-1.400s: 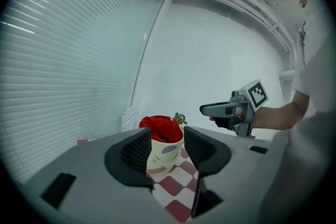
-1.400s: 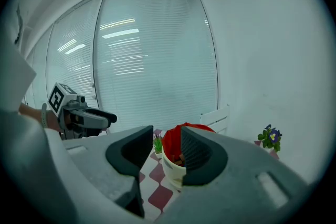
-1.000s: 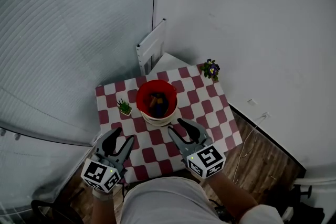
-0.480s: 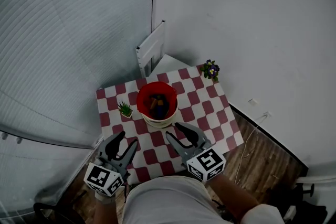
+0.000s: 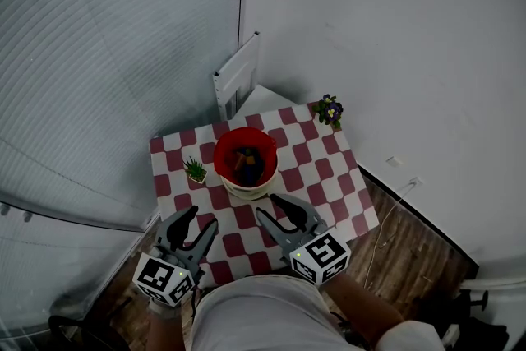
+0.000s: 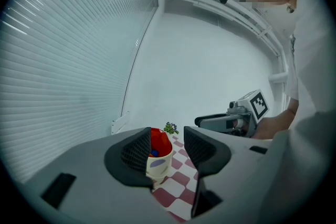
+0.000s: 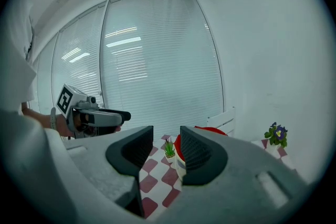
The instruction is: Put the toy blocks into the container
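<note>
A red-lined, cream-sided container (image 5: 245,162) stands near the middle of the small checkered table (image 5: 329,177); several toy blocks (image 5: 243,159), blue and orange, lie inside it. In the left gripper view the container (image 6: 159,153) shows between the jaws, with a blue block (image 6: 154,153) inside. My left gripper (image 5: 196,223) hovers open and empty at the table's near left edge. Open and empty too, my right gripper (image 5: 281,210) hangs over the near edge, just short of the container (image 7: 181,152).
A small green plant (image 5: 196,169) stands left of the container, and a purple-flowered pot (image 5: 330,108) sits on the far right corner. A white panel (image 5: 237,76) leans against the wall behind the table. Wooden floor (image 5: 411,251) lies to the right.
Both grippers have drawn back a little toward the person, away from the container. Their jaws stay open and the container has not moved.
</note>
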